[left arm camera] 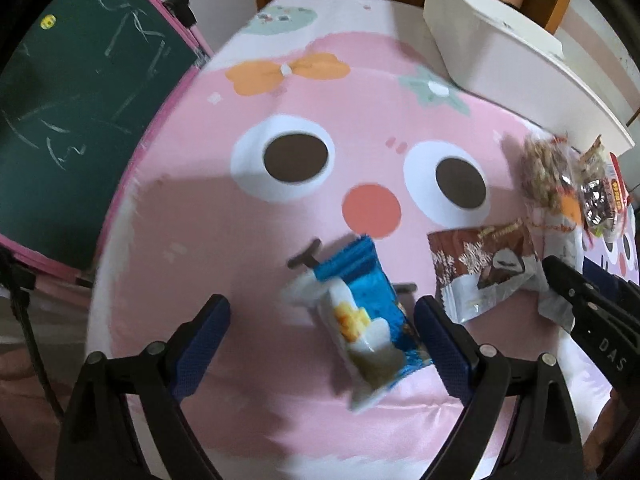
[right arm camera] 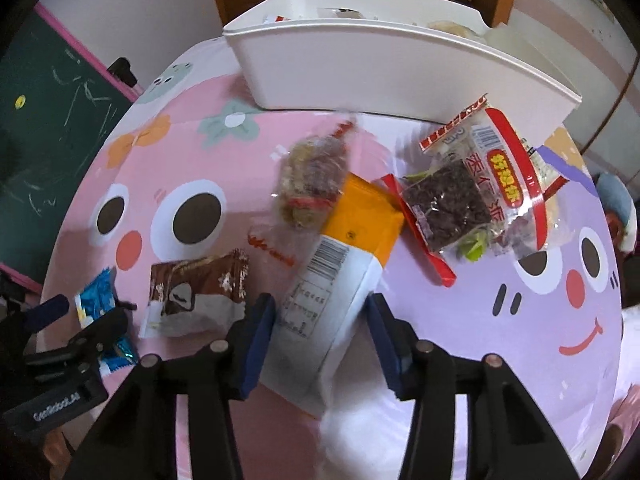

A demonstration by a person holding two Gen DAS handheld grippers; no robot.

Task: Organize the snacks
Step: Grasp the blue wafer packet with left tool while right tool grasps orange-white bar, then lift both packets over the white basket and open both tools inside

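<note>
The worktop [left arm camera: 248,216] is covered with a pink and lilac cloth that carries big cartoon faces, and it fills most of both views. At its far edge stands a white bin [right arm camera: 360,68], long and open on top, with some packets inside it (only their upper edges show over the rim). To the left of the worktop leans a green chalkboard [left arm camera: 80,92] with a pink frame and chalk scribbles. The snacks lie loose on the cloth in front of the bin. The largest is an orange and white packet [right arm camera: 340,256], lying with its barcode side up; its white end is between the fingers of the right claw [right arm camera: 320,336], whose blue pads are spread on both sides of it, and I cannot tell if they touch it. Beyond this packet lies a clear bag of nuts [right arm camera: 312,180], touching its orange end, and to the right a small heap of clear packets with red edges [right arm camera: 476,188]. To the left lies a brown and white wrapper [right arm camera: 196,292], flat on the cloth. The smallest is a blue and white wrapper [left arm camera: 360,320], which lies tilted between the wide-spread fingers of the left claw [left arm camera: 320,328], close to its right pad, not pinched.
</note>
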